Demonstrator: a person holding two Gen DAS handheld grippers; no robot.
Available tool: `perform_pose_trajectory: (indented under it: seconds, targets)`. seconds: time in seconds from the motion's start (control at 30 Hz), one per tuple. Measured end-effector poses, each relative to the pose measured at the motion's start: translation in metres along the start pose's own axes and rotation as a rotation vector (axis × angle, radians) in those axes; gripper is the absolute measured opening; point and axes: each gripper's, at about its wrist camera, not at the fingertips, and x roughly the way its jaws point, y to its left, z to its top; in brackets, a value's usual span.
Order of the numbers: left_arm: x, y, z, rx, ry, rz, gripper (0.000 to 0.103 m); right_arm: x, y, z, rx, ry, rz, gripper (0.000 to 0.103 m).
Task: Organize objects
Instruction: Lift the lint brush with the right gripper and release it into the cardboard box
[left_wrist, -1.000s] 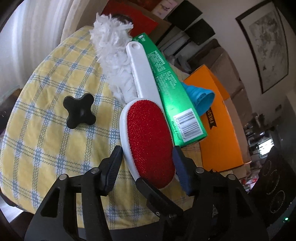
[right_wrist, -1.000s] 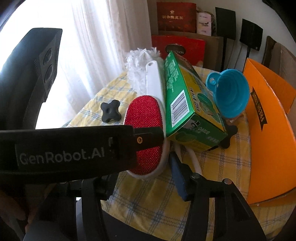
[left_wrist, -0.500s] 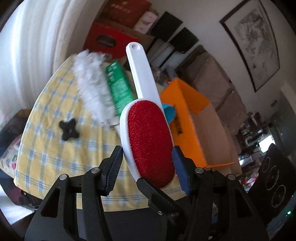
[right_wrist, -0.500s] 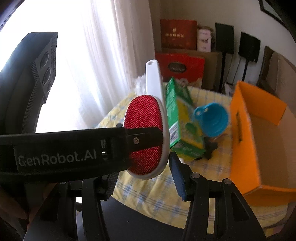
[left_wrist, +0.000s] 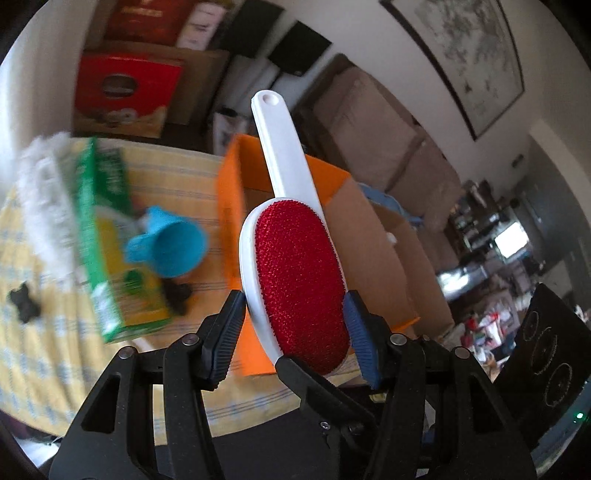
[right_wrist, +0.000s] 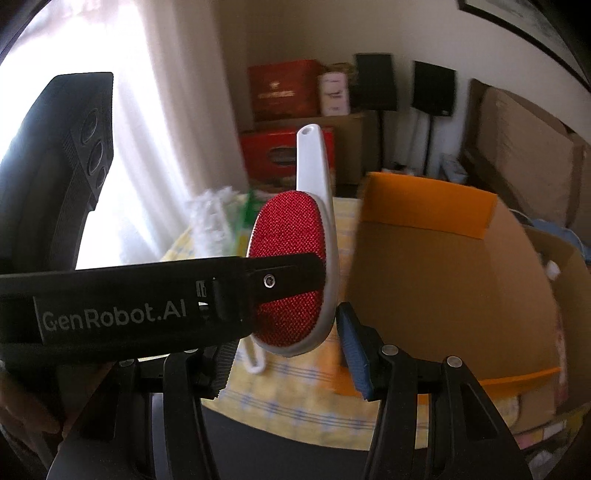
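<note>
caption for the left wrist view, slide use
Left gripper clamps a red lint brush, white handle up, above the orange box on the checked tablecloth.

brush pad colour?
Red pad on a white brush; clearest in the left wrist view.

We are seeing the brush (left_wrist: 295, 273) sitting between the left gripper's (left_wrist: 293, 325) fingers, above the table (left_wrist: 177, 173), handle pointing away. Behind it the box (left_wrist: 229, 206) is standing on the table's right. Left of the box the funnel (left_wrist: 170, 247) is lying, then the carton (left_wrist: 107, 236), with the duster (left_wrist: 44, 199) leftmost.
</note>
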Motion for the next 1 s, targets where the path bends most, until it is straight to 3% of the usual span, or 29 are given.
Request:
perform_pose_trajectory:
  seconds: [0.4, 0.63, 0.73, 0.8, 0.9, 1.0]
  targets:
    - [0.092, -0.088, 0.009, 0.114, 0.134, -0.025, 0.052, -0.017, -0.119, -0.011, 0.177, 0.028, -0.075, 0.053]
    - [0.132, -0.108, 0.000, 0.138, 0.222, -0.021, 0.050, -0.010, -0.162, -0.024, 0.244, 0.061, -0.130, 0.053]
    - [0.142, -0.116, -0.004, 0.150, 0.257, -0.039, 0.046, -0.006, -0.173, -0.030, 0.247, 0.079, -0.160, 0.053]
    - [0.148, -0.120, -0.006, 0.155, 0.283, -0.037, 0.046, -0.004, -0.173, -0.033, 0.244, 0.087, -0.156, 0.039]
    - [0.145, -0.119, -0.007, 0.158, 0.272, 0.002, 0.046, 0.001, -0.177, -0.033, 0.242, 0.099, -0.207, 0.039]
    - [0.130, -0.114, -0.007, 0.166, 0.236, 0.009, 0.054, -0.007, -0.181, -0.035, 0.255, 0.079, -0.214, 0.039]
